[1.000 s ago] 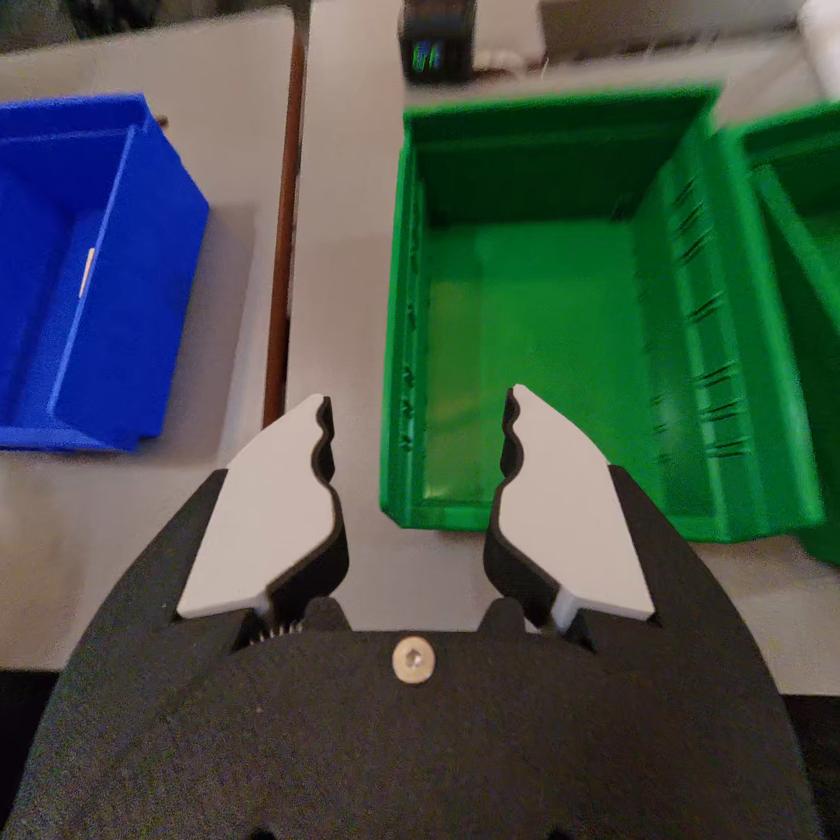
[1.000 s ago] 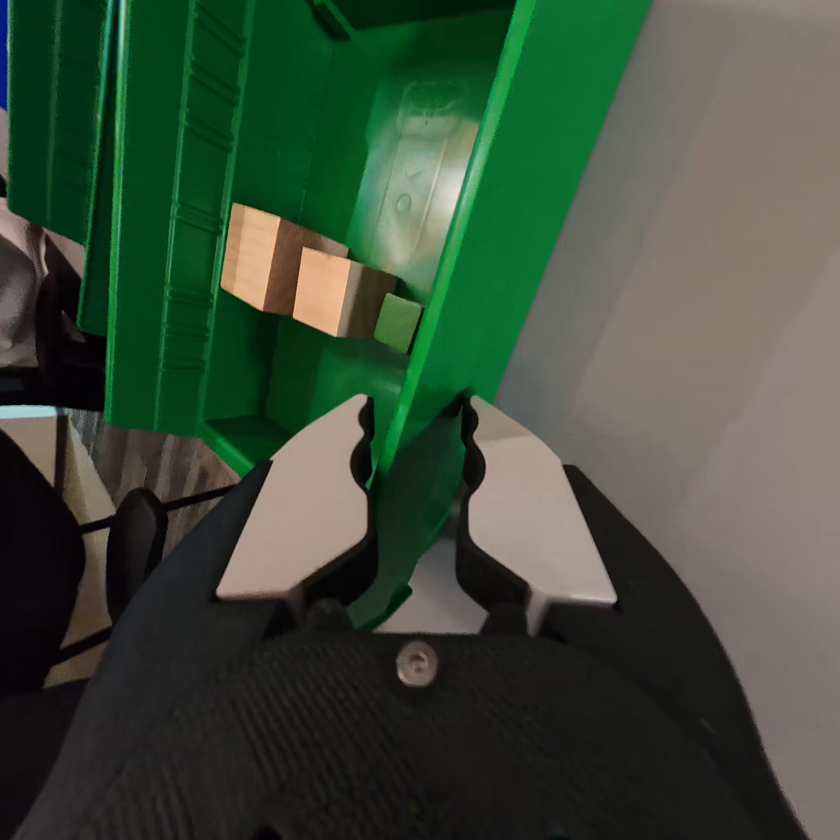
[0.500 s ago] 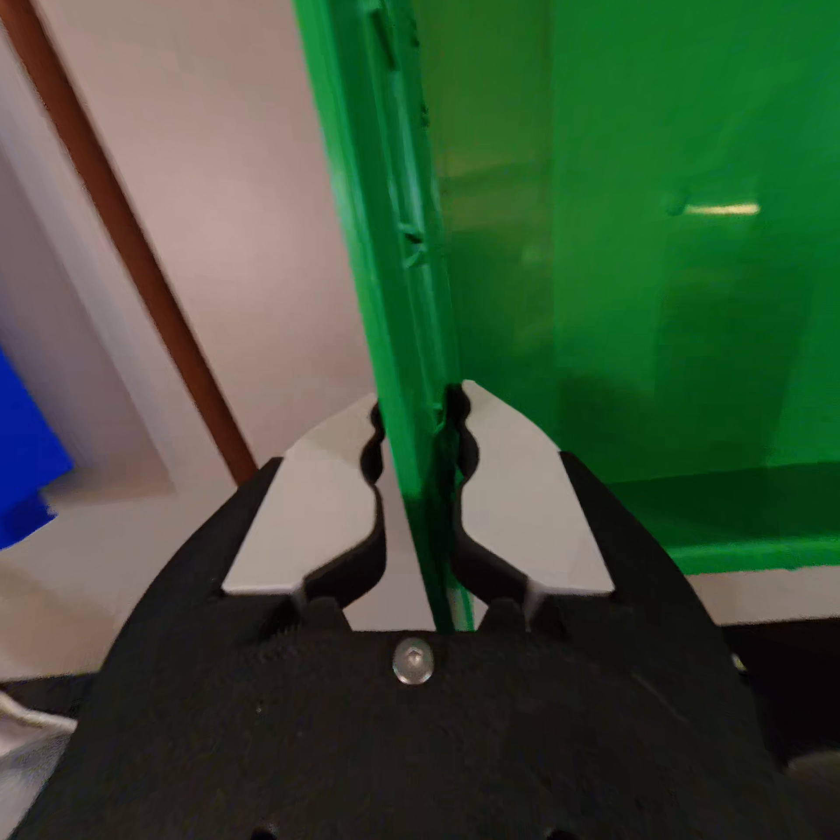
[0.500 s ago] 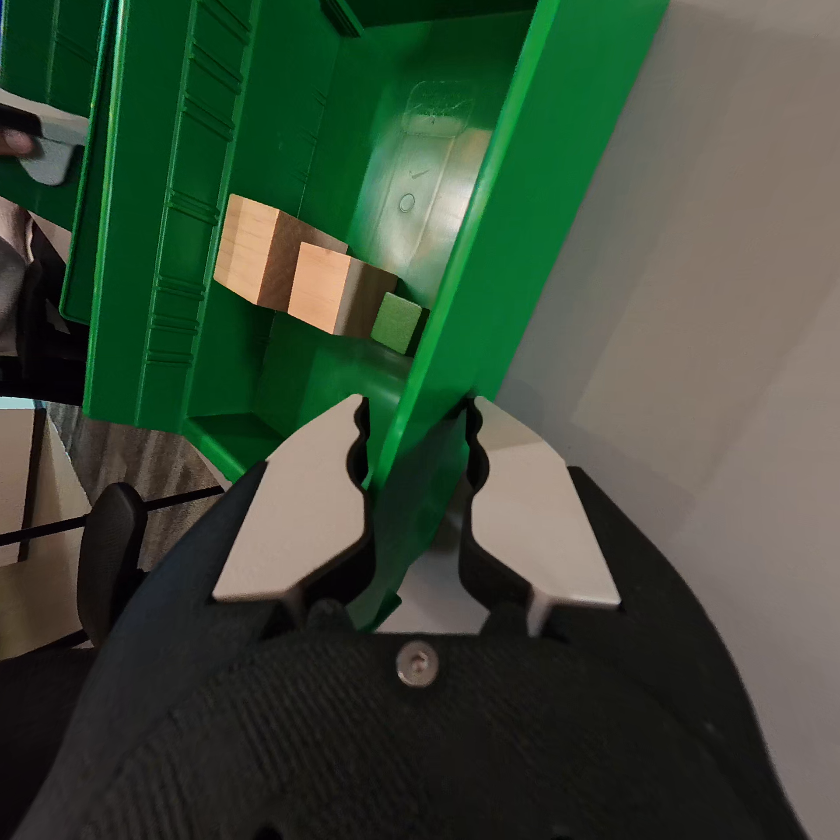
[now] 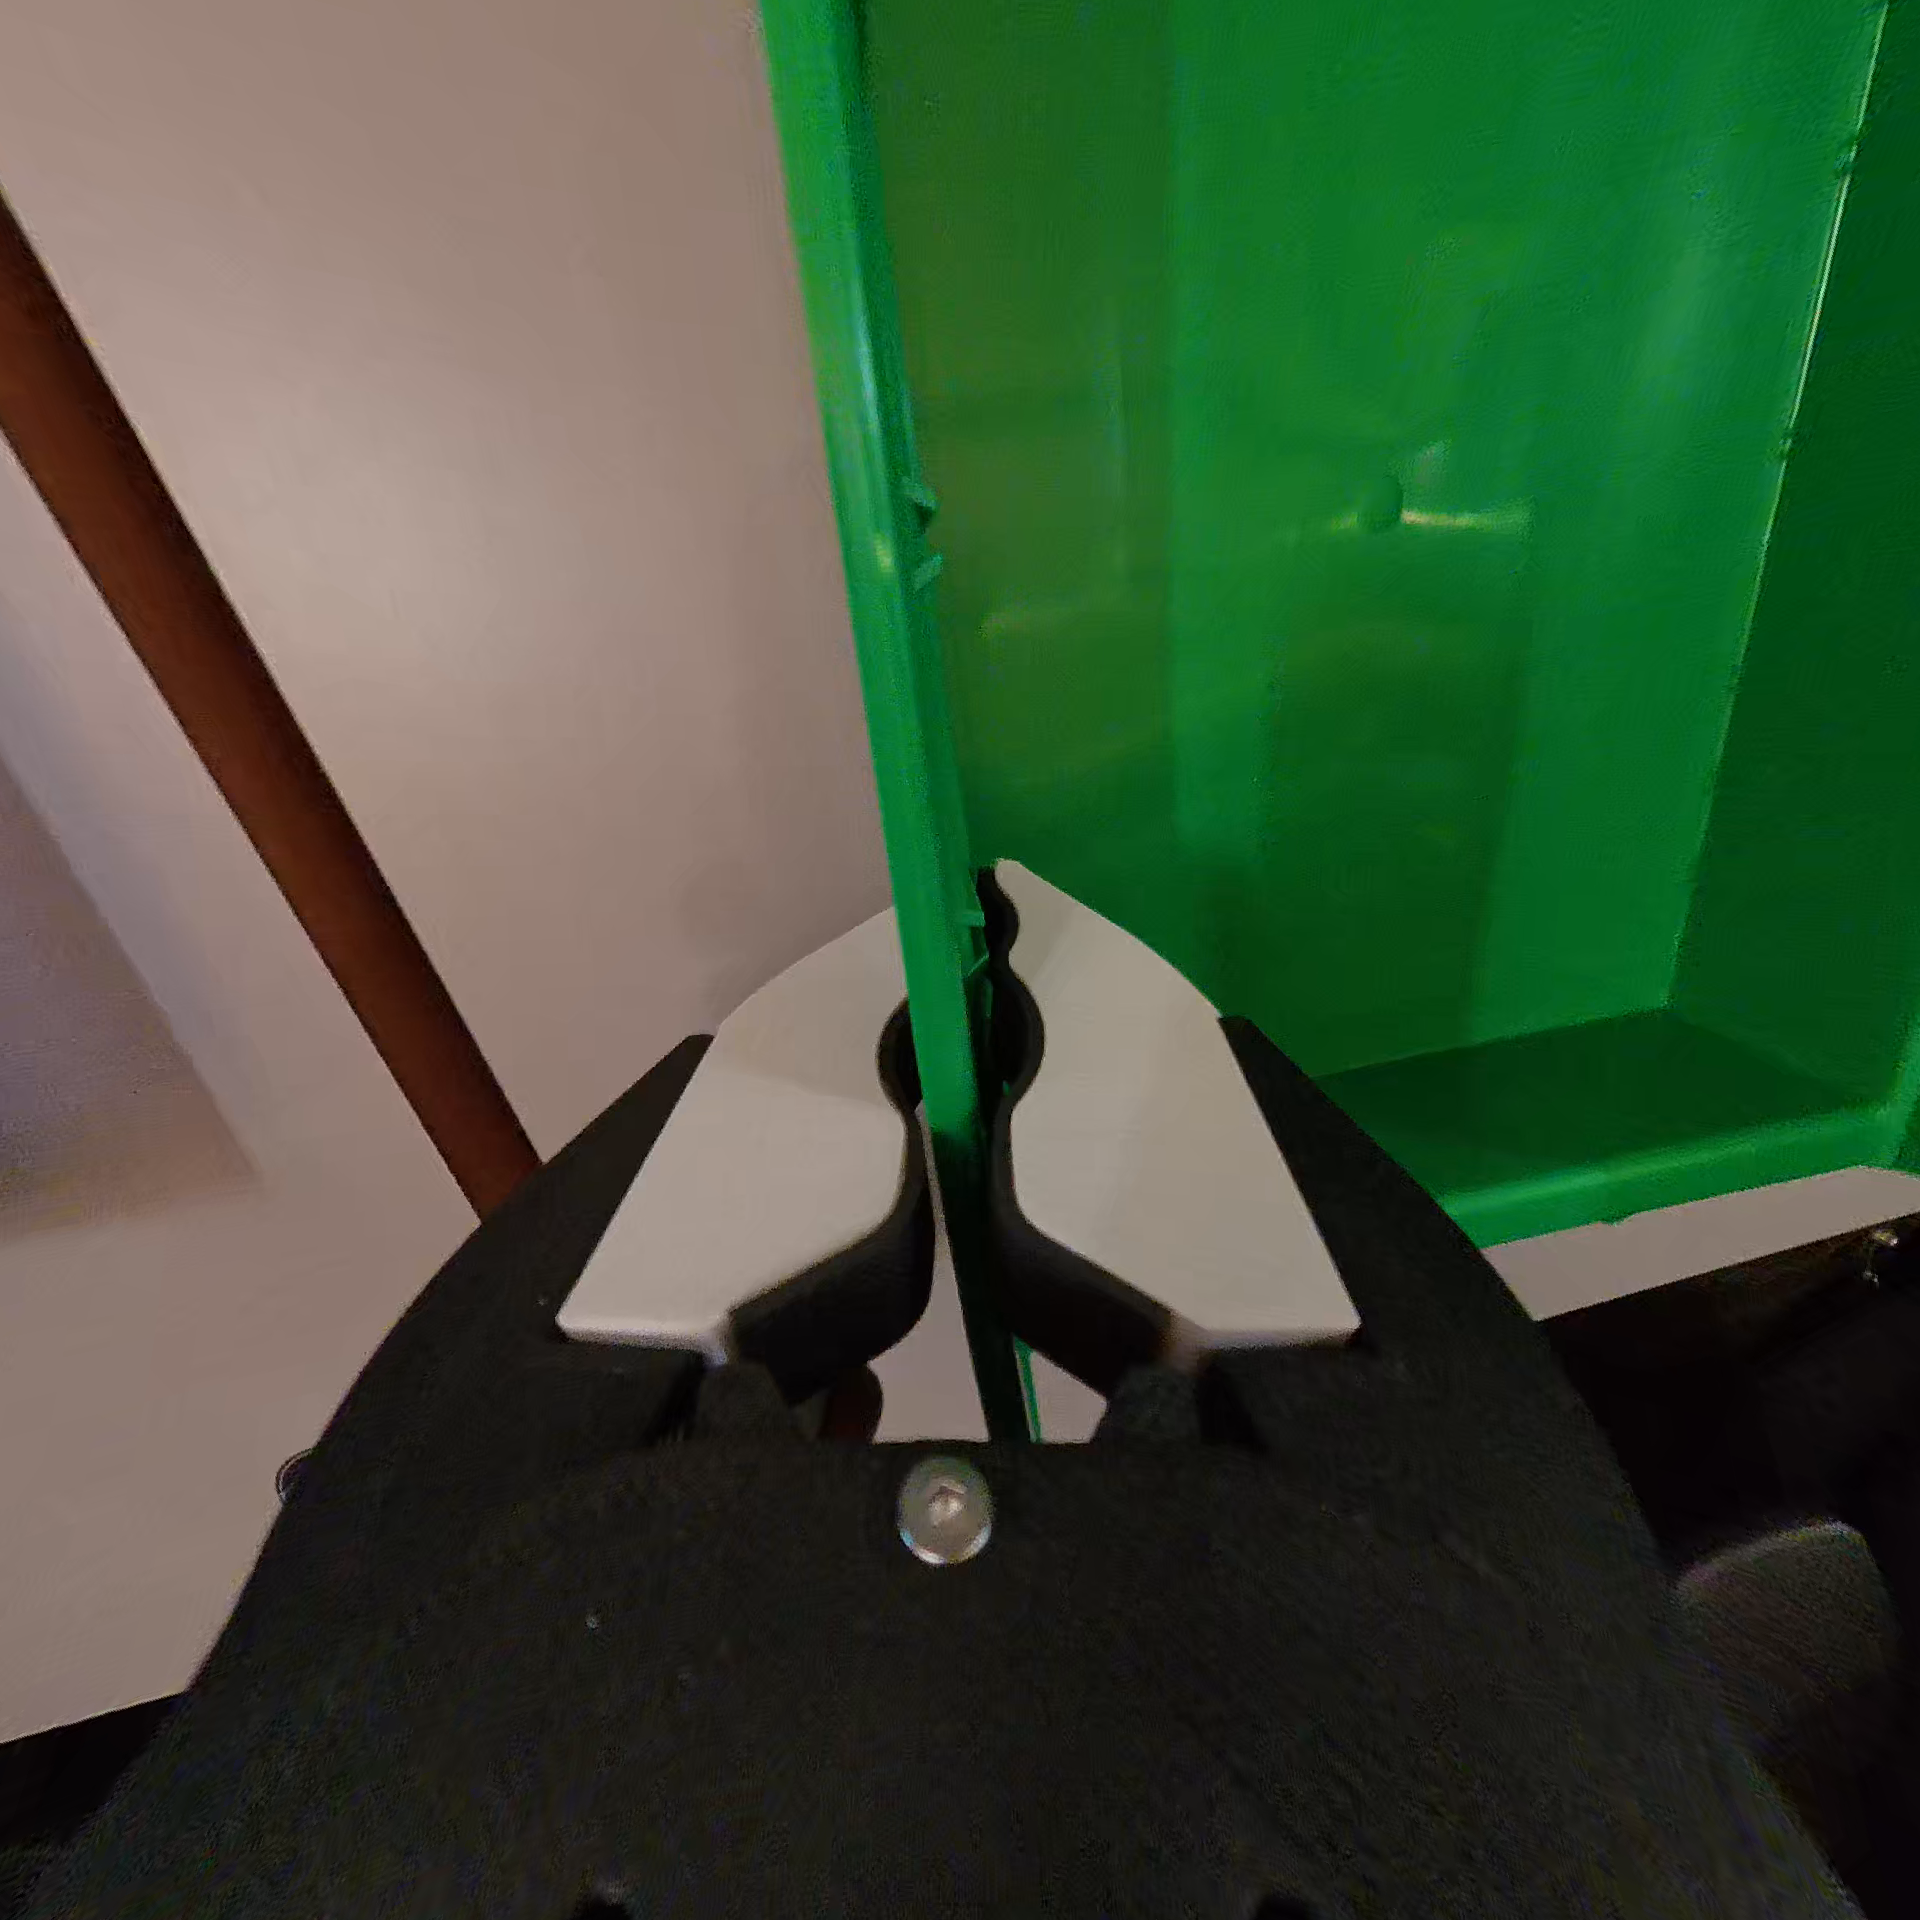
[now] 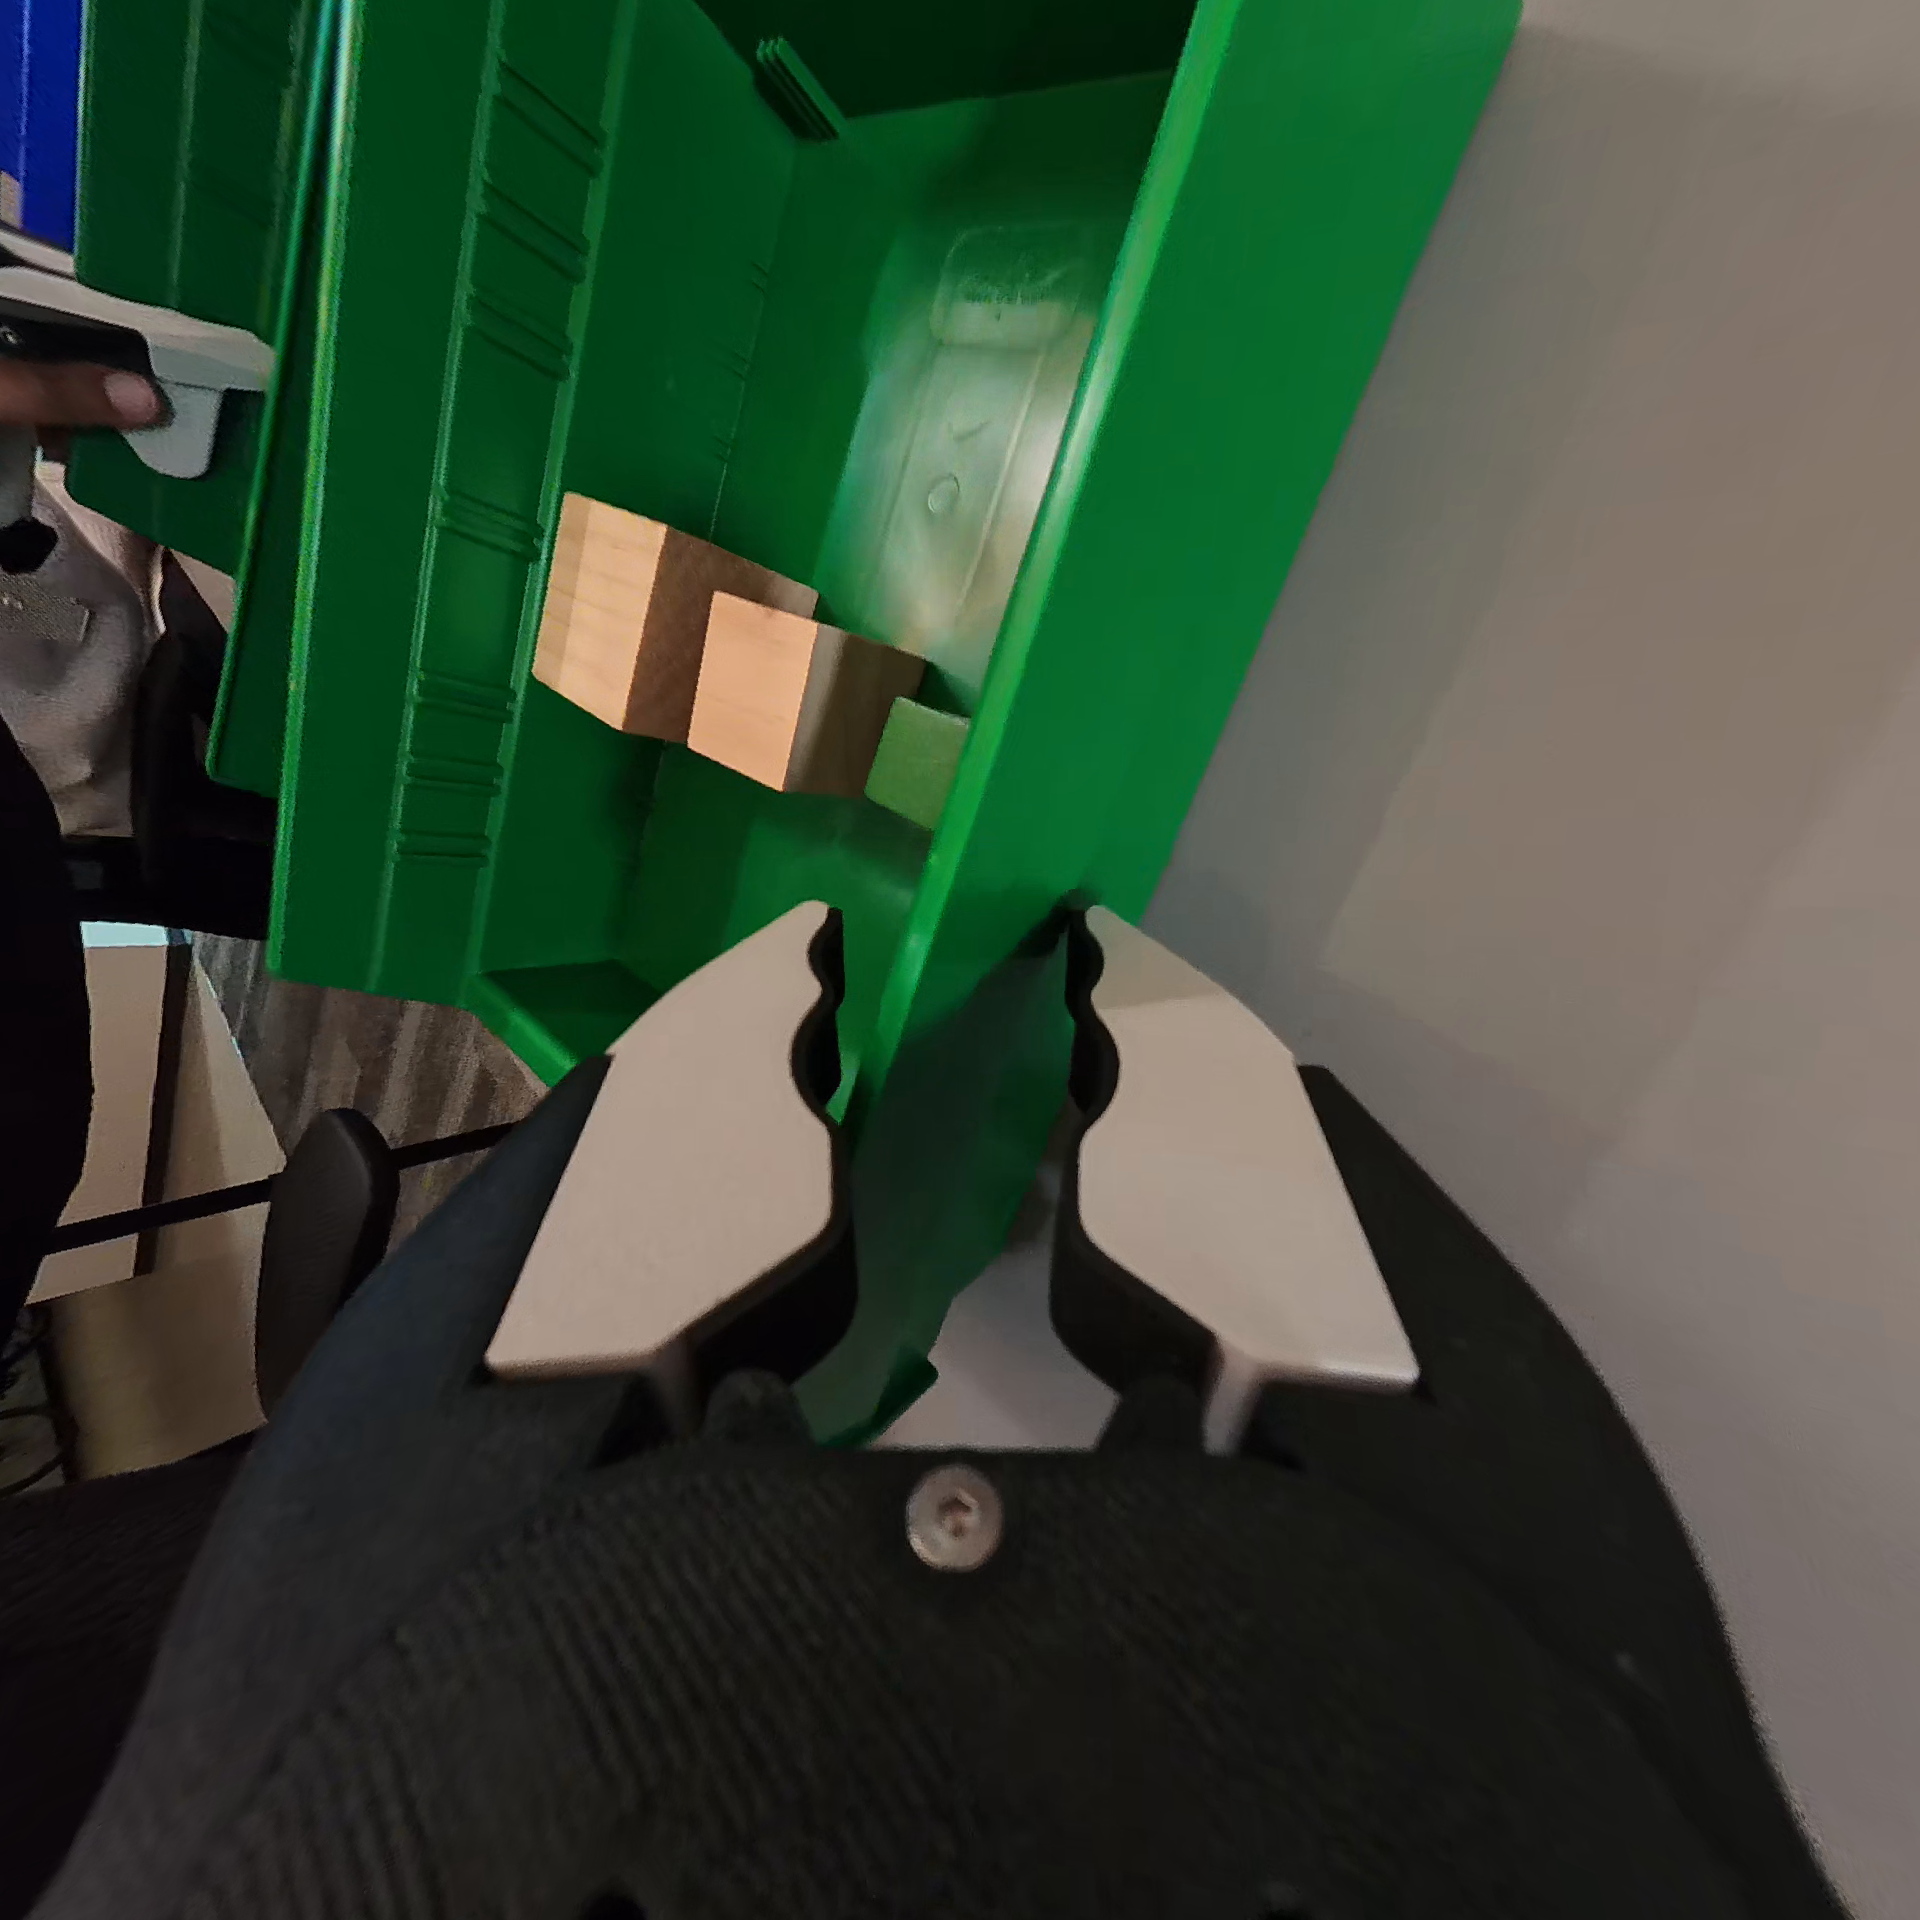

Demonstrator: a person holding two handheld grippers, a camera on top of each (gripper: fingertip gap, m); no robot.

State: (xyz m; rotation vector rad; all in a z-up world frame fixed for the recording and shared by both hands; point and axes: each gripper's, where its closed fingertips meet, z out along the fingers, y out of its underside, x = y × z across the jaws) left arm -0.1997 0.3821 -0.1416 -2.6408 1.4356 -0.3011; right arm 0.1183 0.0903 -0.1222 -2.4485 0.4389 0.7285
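Note:
In the left wrist view my left gripper (image 5: 951,894) is shut on the left wall (image 5: 883,520) of an empty green bin (image 5: 1351,623); both pads press on the thin wall. In the right wrist view my right gripper (image 6: 951,920) is shut on the right wall (image 6: 1122,520) of a second green bin (image 6: 644,312), with the slanted wall filling the space between the pads. That bin holds two wooden blocks (image 6: 613,613) (image 6: 758,696) and a small green block (image 6: 914,758). The left gripper (image 6: 177,416) shows far left, at the neighbouring green bin (image 6: 187,208).
Both bins rest on a pale tabletop (image 5: 468,416) (image 6: 1558,727). A brown seam (image 5: 208,675) runs between two table sections. A person's hand (image 6: 83,395) grips the left tool. A black chair (image 6: 322,1195) and floor lie below the table edge. A blue thing (image 6: 42,104) shows top left.
My left gripper moved forward onto the empty bin's left wall and closed from wide open until its pads pressed on it. My right gripper kept its hold on the other bin's wall.

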